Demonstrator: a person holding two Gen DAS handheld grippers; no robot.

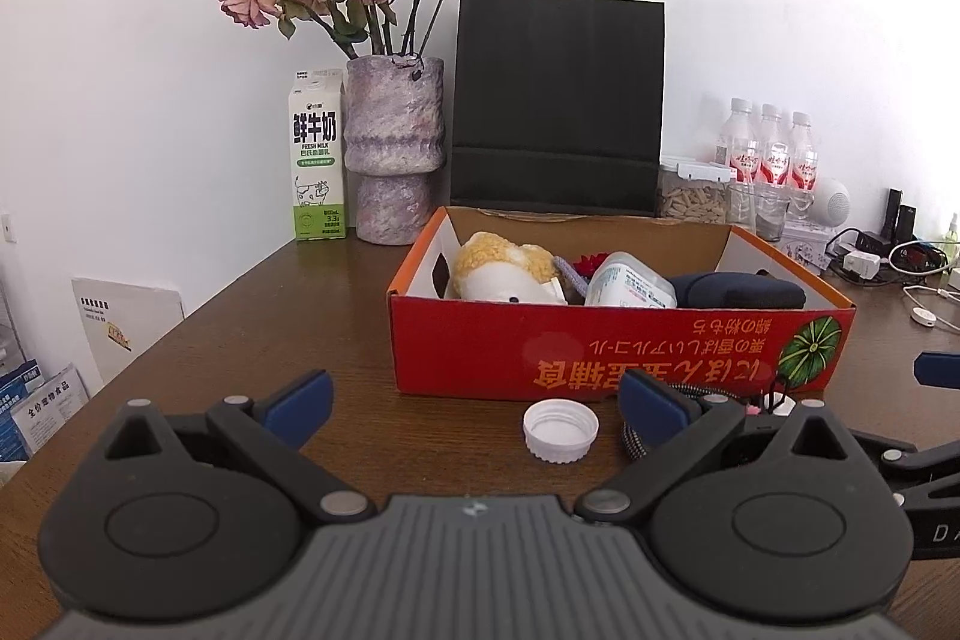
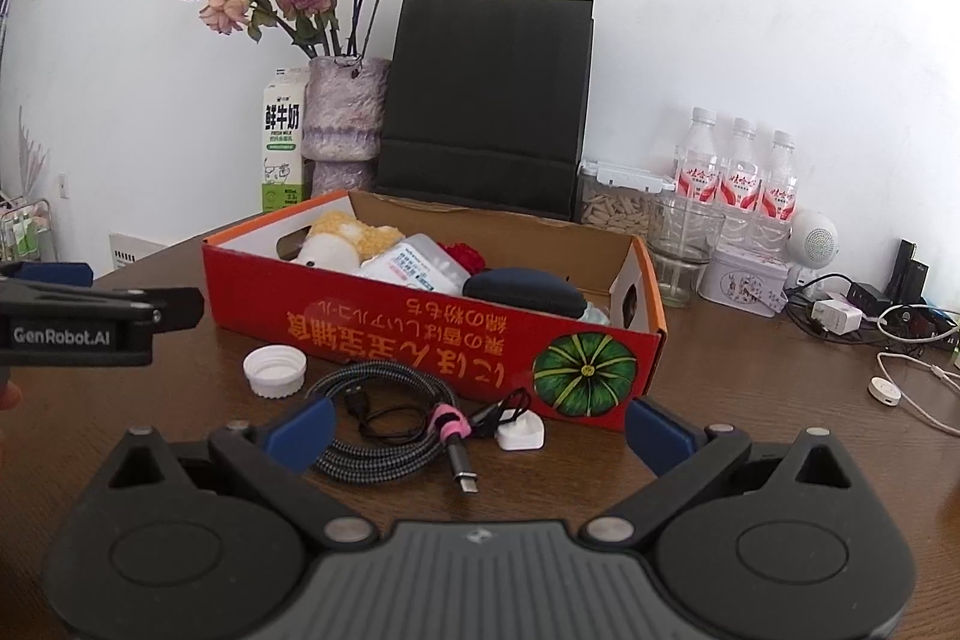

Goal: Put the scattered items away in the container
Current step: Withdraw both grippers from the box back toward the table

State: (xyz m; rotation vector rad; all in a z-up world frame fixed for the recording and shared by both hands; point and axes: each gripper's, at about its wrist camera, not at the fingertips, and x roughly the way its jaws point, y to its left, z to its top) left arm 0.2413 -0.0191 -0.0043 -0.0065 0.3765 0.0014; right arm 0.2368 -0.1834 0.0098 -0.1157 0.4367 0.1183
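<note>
Your left gripper [image 1: 474, 406] and right gripper [image 2: 480, 427] both gape, holding nothing. Coiled cable [image 2: 384, 424] before the red box [image 2: 420, 334]; plug points toward you. Brown wooden table [image 2: 750, 400], white wall.

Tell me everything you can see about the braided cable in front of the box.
The cable is black-and-white braided, coiled in a loose loop flat on the table, bound by a pink strap. A metal plug sticks out toward the camera. A thin black wire lies across the coil. It lies between the open right gripper's fingers, ungripped.
</note>
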